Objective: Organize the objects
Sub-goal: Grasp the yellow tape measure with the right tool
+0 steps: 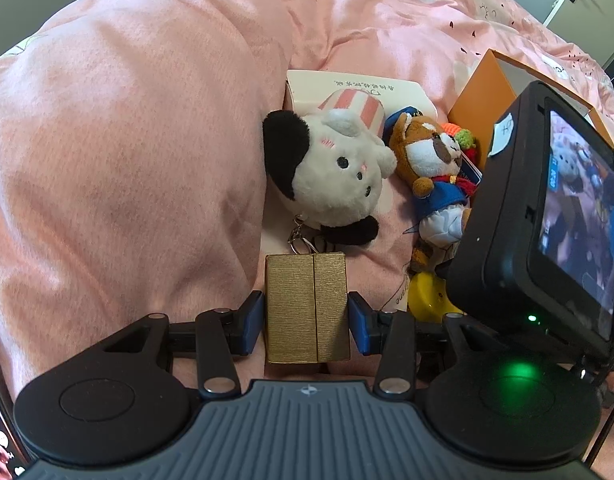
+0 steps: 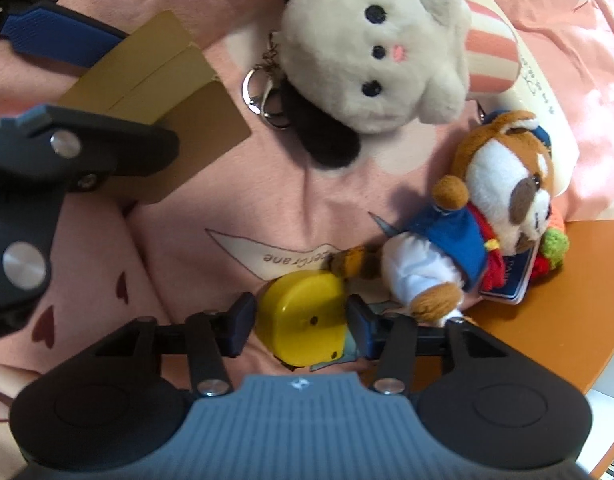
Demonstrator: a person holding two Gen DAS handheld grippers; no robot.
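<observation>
On a pink bedspread [image 1: 387, 40] my left gripper [image 1: 306, 316] is shut on a gold ribbed box [image 1: 307, 304], one blue pad on each side. From the right wrist view the same gold box [image 2: 147, 68] shows at the upper left, held by the left gripper's blue finger [image 2: 55, 40]. My right gripper [image 2: 301, 320] points down, its pads against both sides of a yellow plastic case [image 2: 299, 300] lying on the cover. Just beyond lie a white and black cat plush [image 2: 387, 52] with a key clasp and a brown dog plush [image 2: 495, 200] in blue.
A bulky pink quilt [image 1: 127, 140] rises at the left. An open orange box [image 1: 479, 92] stands at the right behind the dog plush. A white card box [image 1: 347, 84] lies under a striped plush piece. The right gripper's black camera [image 1: 527, 220] blocks the right side.
</observation>
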